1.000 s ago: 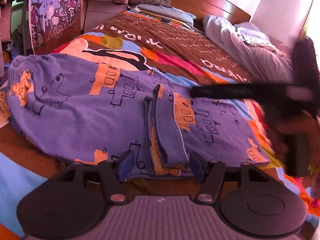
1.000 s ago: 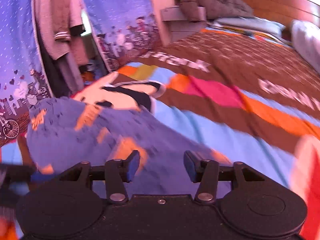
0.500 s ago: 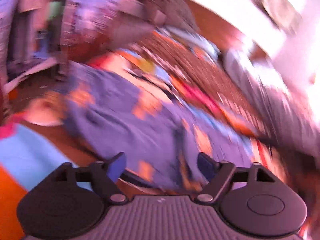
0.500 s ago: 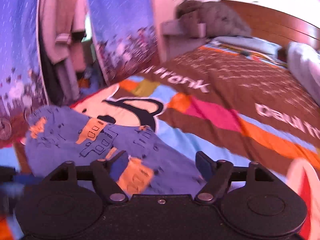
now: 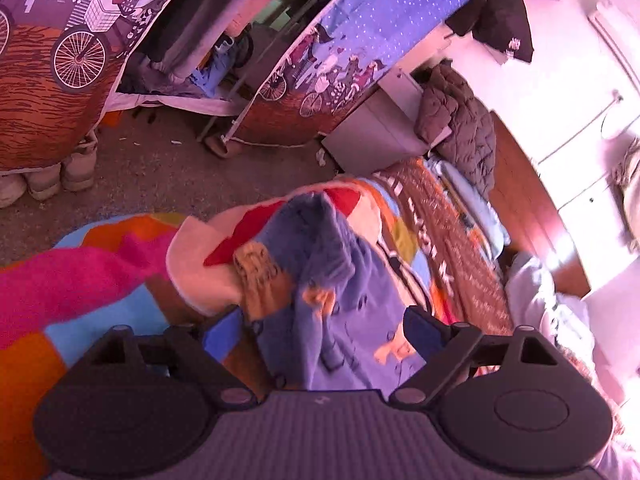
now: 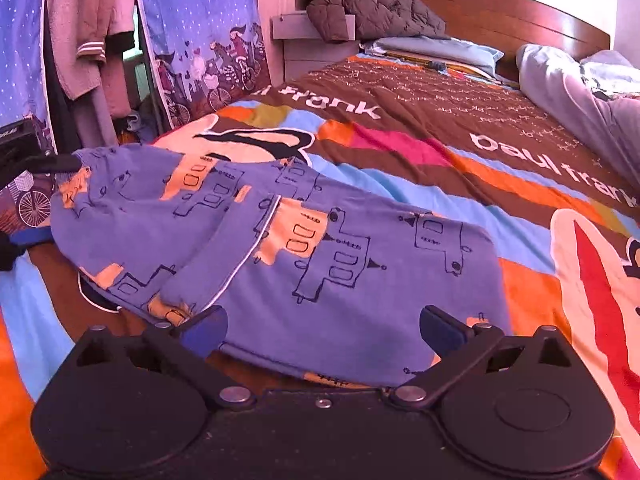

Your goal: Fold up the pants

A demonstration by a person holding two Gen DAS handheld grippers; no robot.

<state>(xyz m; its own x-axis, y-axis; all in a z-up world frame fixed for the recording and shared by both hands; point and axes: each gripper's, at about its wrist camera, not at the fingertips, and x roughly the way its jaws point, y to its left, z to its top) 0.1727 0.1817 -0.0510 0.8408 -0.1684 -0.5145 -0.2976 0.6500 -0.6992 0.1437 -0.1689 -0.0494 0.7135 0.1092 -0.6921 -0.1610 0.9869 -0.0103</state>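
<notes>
The purple pants [image 6: 280, 248] with orange patches and black line drawings lie on the colourful bed blanket [image 6: 440, 152], one part folded over another. My right gripper [image 6: 320, 328] is open, low over the near edge of the pants. My left gripper [image 5: 320, 332] is open, its fingers either side of the pants [image 5: 332, 292] near a bunched end at the bed's corner. The left gripper also shows at the left edge of the right wrist view [image 6: 36, 168], beside that end of the pants.
The blanket hangs over the bed edge [image 5: 80, 272] to the floor [image 5: 160, 168]. Curtained wardrobes [image 5: 360, 40] and shoes [image 5: 48, 176] stand beyond. A headboard [image 6: 500, 12], pillows [image 6: 440, 52], a grey duvet [image 6: 580, 92] and a dark jacket [image 6: 372, 0] sit at the bed's head.
My left gripper swung away from the folded pants edge to the bunched end at the bed corner and opened wider. My right gripper came down to the near edge and opened wider.
</notes>
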